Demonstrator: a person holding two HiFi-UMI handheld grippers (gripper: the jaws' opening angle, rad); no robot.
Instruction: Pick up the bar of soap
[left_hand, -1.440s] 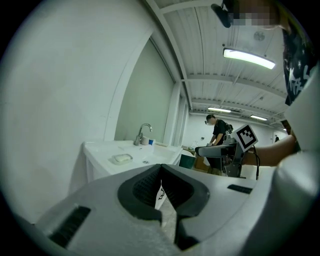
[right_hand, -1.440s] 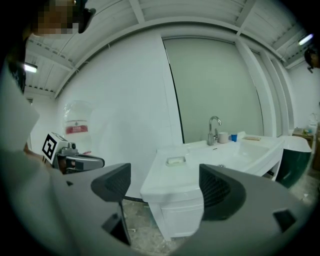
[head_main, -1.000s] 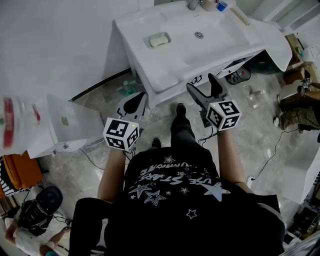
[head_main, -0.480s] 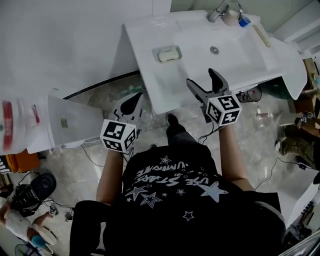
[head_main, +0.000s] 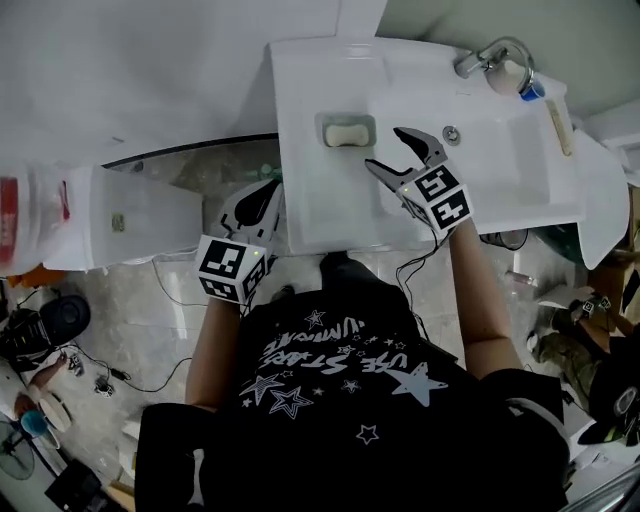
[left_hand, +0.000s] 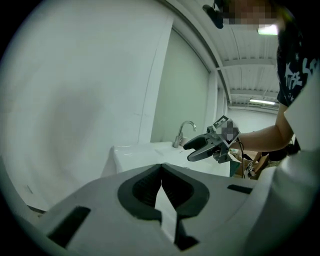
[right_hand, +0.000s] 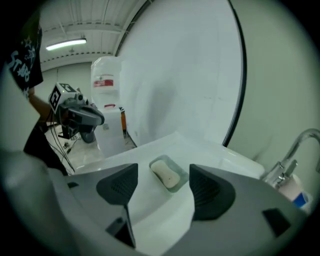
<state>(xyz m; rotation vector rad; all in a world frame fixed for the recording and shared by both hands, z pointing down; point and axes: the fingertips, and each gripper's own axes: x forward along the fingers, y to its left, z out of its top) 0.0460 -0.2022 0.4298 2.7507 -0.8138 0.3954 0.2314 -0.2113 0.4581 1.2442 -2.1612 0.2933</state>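
1. Head view
   - The bar of soap (head_main: 347, 132) lies in the soap dish (head_main: 326, 121) on the flat top of the sink (head_main: 300, 80). The sink's bowl is at 3 o'clock of the dish.
   - The dish holds the bar and nothing else that can be made out.
   - The right hand-held gripper (head_main: 385, 148) hangs over the sink top. The dish is near its tips, at about 11 o'clock, and apart from them.
   - The left hand-held gripper (head_main: 268, 190) is off the front edge of the sink, at 7 o'clock of the dish and well apart from it.

2. Left gripper view
   - The jaws of the left hand-held gripper (left_hand: 161, 166) are together, with nothing between them.
   - The sink top, the faucet (left_hand: 184, 131) and the right hand-held gripper (left_hand: 207, 147) show at 1 o'clock. The soap is not visible here.

3. Right gripper view
   - The jaws of the right hand-held gripper (right_hand: 162, 187) stand wide and are closing.
   - Nothing lies between the pads. The bar of soap (right_hand: 166, 175) shows through the gap at 12 o'clock, further ahead in its dish (right_hand: 181, 172).
   - The faucet (right_hand: 295, 145) is at 3 o'clock.

4. Task status
   - Done: the approach is lined up on the bar.
   - Left: bringing the jaws down around the bar, gripping it, and lifting it out of the dish.
   - Judgement: the task is at an early stage, since nothing touches the soap yet.
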